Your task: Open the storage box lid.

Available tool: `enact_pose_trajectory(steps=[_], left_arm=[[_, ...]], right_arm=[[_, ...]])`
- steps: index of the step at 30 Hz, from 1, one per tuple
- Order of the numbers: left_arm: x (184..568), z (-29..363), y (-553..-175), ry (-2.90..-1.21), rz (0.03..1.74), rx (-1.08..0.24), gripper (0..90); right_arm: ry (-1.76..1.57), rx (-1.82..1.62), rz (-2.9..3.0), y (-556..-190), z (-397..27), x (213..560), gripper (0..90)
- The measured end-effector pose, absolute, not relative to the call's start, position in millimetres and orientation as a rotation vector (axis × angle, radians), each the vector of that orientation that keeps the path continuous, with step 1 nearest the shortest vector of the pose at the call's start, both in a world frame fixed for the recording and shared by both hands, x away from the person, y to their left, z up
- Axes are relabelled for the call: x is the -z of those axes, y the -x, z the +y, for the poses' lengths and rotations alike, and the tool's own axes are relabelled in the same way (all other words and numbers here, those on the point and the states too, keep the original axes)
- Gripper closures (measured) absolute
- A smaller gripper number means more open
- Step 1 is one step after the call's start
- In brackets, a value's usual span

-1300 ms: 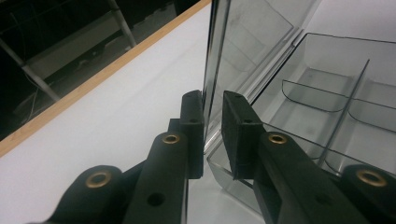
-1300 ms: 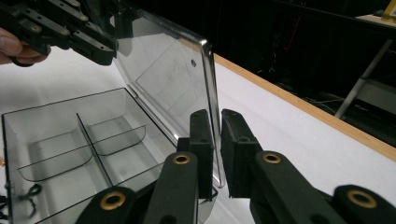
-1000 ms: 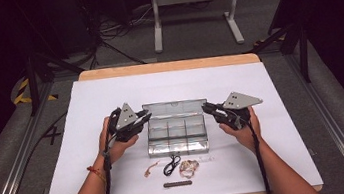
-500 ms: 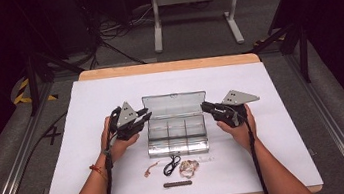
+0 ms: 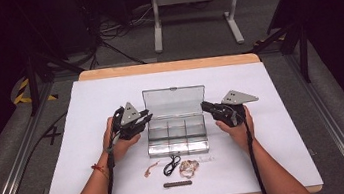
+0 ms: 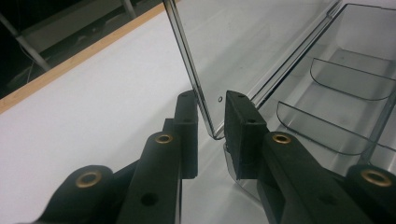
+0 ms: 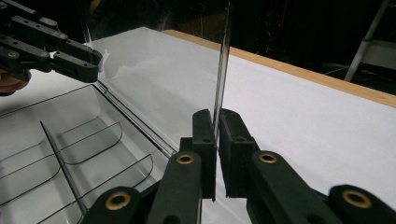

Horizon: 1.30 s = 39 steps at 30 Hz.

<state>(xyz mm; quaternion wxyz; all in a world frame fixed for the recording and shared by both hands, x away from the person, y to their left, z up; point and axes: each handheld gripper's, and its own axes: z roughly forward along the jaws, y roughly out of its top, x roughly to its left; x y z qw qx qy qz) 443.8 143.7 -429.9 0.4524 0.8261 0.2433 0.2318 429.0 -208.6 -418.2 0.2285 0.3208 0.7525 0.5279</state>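
Clear box (image 5: 177, 135), mid-worktop (image 5: 90, 102); lid (image 5: 174, 101) upright. Left gripper (image 6: 212, 116) straddles lid corner, gap visible; right gripper (image 7: 217, 135) pinches opposite edge. Risk: uneven grip (slick plastic), lid twists, slams down.

The box (image 5: 177, 129) is clear, grey-tinted plastic, and its raised lid (image 5: 174, 100) is the same see-through grey. Both the left gripper (image 5: 143, 118) and the right gripper (image 5: 207, 106) are matt black with brass-coloured rivets and pale grey top plates. The counter (image 5: 90, 107) is white with a light wooden edge. A red band (image 5: 100, 170) circles one wrist.
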Motion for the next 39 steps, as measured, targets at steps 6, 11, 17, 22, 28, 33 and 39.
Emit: enact_pose_trajectory(steps=[6, 11, 17, 22, 28, 33, 39], left_arm=[[431.6, 142.1, -443.7, -2.055, 0.605, -0.584, 73.1], [432.0, 142.8, -444.1, -2.055, 0.604, -0.575, 73.0], [432.2, 142.4, -443.4, -2.052, 0.608, -0.585, 72.3], [432.6, 142.8, -443.6, -2.049, 0.611, -0.582, 71.5], [433.1, 142.4, -443.4, -2.044, 0.614, -0.592, 70.0], [433.4, 142.4, -443.0, -2.041, 0.618, -0.597, 69.6], [433.7, 142.6, -443.2, -2.035, 0.627, -0.598, 67.6]], right_arm=[[-0.893, -1.410, 2.079, -430.0, -205.9, 423.4, 84.4], [-0.901, -1.411, 2.090, -431.3, -205.7, 426.1, 84.2], [-0.908, -1.387, 2.103, -431.6, -204.1, 429.7, 83.3], [-0.914, -1.379, 2.115, -432.5, -203.6, 432.2, 82.9], [-0.920, -1.379, 2.114, -432.8, -203.9, 432.6, 81.8], [-0.928, -1.387, 2.112, -433.1, -204.4, 433.2, 81.7], [-0.936, -1.381, 2.105, -433.5, -204.6, 433.5, 79.8]])
